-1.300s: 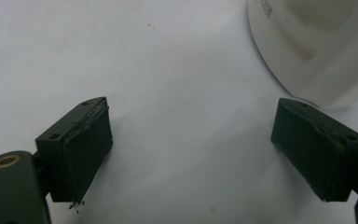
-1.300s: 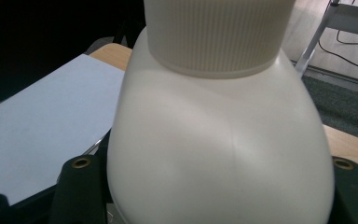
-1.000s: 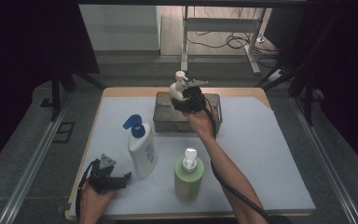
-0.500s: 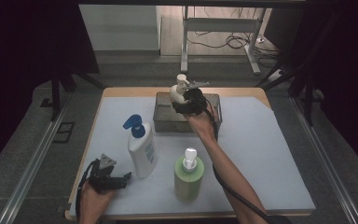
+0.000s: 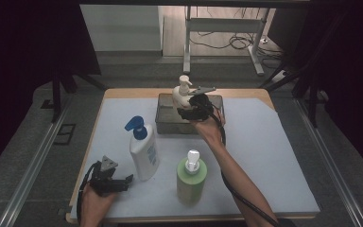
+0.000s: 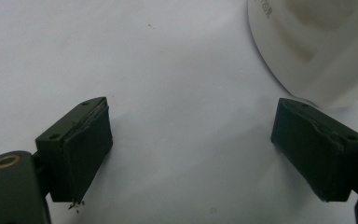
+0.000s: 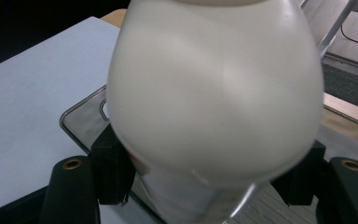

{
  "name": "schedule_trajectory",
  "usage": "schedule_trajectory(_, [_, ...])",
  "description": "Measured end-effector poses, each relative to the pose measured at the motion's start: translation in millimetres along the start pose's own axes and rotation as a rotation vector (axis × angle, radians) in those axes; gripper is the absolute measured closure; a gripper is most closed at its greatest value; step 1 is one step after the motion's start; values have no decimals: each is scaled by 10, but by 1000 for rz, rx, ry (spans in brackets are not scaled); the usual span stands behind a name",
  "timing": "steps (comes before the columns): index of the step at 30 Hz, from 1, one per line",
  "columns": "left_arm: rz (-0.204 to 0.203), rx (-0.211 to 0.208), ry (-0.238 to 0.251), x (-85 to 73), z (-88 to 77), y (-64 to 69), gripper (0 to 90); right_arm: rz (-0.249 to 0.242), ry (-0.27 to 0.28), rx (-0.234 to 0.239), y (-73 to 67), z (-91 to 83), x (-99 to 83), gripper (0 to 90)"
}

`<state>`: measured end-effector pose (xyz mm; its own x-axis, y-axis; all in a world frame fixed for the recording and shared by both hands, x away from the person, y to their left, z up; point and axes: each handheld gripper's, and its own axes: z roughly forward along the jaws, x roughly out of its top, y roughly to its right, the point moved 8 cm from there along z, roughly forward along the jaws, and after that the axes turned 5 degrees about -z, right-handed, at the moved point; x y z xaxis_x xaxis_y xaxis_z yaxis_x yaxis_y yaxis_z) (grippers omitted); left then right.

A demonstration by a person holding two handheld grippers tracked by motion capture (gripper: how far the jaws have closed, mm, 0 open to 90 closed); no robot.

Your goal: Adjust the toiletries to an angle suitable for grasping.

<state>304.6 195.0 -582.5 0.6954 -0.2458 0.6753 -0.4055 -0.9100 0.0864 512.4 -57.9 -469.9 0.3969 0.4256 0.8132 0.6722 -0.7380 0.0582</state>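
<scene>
We hold a cream pump bottle [image 5: 182,96] in the right gripper [image 5: 188,109], just above the dark tray [image 5: 215,102] in the upper middle of the high view. In the right gripper view the bottle's rounded body [image 7: 214,93] fills the centre of the frame, and the two black jaws sit against its lower sides, so we judge them clenched on it; the tray's rim [image 7: 81,116] shows beneath at the lower left. We cannot tell whether the bottle's base already rests on the tray floor or hangs just over it.

As we read it, we are packing the bottles into the tray, and this first one is almost delivered but not yet let go. Two more stand on the pale table cover [image 5: 274,156] in the lower middle of the high view: a white bottle with a blue pump [image 5: 142,149], and to its right a green bottle with a white cap [image 5: 191,176]. Both stand upright, well apart from the tray.

The left gripper [image 5: 123,180] rests at the lower left of the high view, near the white bottle. In the left gripper view its jaws stand wide apart over bare cover with nothing between them; the base of the white bottle [image 6: 317,42] shows at the upper right.

As far as we can see, the tray holds nothing besides the cream bottle.
</scene>
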Motion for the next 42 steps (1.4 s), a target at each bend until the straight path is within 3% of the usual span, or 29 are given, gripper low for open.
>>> schedule_trajectory(10, [1,0,0,0,0,0,122,-1,-6,32,15,-146,-129,363])
schedule_trajectory(16, [1,0,0,0,0,0,122,-13,-9,37,26,-248,-188,427])
schedule_trajectory(24, [1,1,1,0,0,0,122,9,5,51,63,-368,-275,483])
schedule_trajectory(34, [1,1,1,0,0,0,122,30,3,5,188,-386,-338,720])
schedule_trajectory(37, [1,1,1,0,0,1,122,37,-14,-33,250,-323,-356,819])
schedule_trajectory(42, [1,1,1,0,0,0,122,78,-12,-24,300,-245,-344,894])
